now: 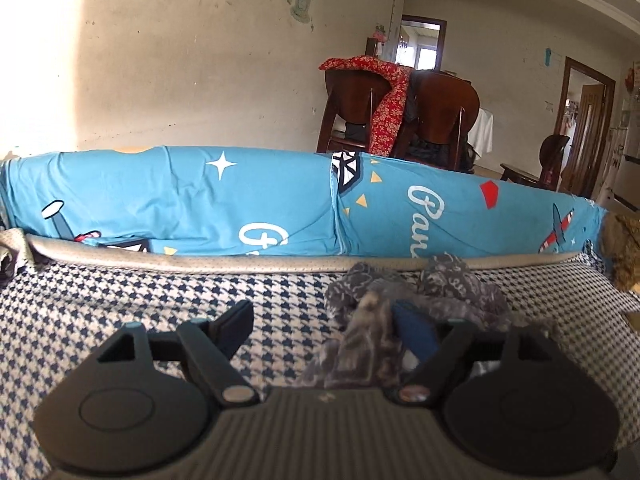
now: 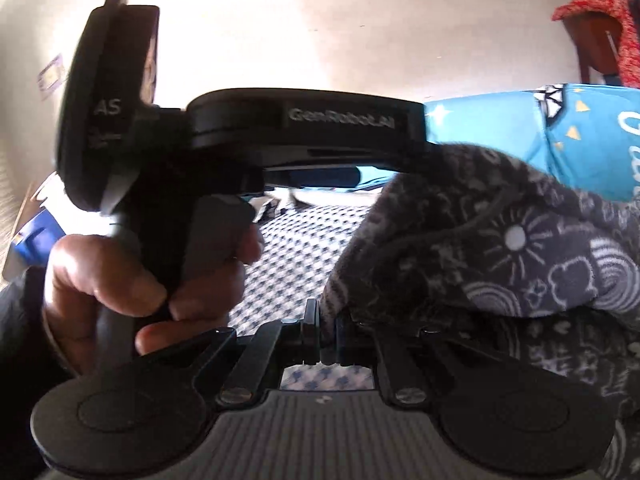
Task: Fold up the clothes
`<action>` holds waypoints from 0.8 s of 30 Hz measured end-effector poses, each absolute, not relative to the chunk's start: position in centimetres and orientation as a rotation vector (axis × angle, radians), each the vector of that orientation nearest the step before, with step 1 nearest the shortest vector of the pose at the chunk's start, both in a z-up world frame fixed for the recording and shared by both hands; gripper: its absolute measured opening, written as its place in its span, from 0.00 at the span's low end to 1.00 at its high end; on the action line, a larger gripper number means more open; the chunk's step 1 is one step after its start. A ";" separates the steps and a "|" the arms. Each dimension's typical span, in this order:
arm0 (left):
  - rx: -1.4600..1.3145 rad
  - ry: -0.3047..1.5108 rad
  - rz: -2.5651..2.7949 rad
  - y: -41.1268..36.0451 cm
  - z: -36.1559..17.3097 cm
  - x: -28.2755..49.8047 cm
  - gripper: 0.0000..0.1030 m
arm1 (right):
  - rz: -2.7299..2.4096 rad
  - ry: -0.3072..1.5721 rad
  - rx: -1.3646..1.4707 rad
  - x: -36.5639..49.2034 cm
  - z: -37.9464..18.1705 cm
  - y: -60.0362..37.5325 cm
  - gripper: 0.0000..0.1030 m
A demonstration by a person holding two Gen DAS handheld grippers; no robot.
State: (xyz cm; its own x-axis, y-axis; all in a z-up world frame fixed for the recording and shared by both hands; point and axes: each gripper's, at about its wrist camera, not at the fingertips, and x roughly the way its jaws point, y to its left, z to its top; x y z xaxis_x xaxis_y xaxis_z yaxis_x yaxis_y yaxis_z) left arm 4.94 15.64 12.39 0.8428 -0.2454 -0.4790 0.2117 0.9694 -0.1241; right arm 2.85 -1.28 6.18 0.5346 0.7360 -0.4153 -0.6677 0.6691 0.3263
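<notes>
Two tools work one grey patterned garment (image 1: 416, 300) lying on the houndstooth sofa seat (image 1: 120, 304). Left tool (image 1: 324, 320) stands wide, cloth draped against its right finger. Right tool (image 2: 322, 334) is clamped narrow on the garment's edge, a hand (image 2: 132, 280) at the left.

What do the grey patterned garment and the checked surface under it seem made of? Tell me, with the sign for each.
Grey patterned garment: soft knit, likely cotton jersey, matte; it bunches in rounded folds, and its white doodle print looks printed on. Checked cover: woven fabric in a navy and white houndstooth pattern, matte, lying flat with little sag; the fibre cannot be told. The right gripper pinches the garment's edge.
</notes>
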 end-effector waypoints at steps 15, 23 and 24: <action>-0.147 0.555 -0.220 17.9 12.1 2.3 0.85 | 1.070 0.672 0.011 -4.0 3.9 0.2 0.10; -0.065 0.593 -0.232 15.8 10.7 2.4 0.89 | 1.105 0.683 -0.042 -5.5 4.0 -1.1 0.29; -0.060 0.595 -0.232 15.7 10.6 2.5 0.89 | 1.092 0.678 -0.042 -5.3 4.2 -1.6 0.31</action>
State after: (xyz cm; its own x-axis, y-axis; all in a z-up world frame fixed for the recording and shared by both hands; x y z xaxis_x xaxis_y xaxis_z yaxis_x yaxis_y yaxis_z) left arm 2.47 15.69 10.64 0.8029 -0.2334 -0.5484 0.1989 0.9723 -0.1226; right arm -5.28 -1.56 4.19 0.2818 0.8026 -0.5258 -0.8275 0.4807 0.2901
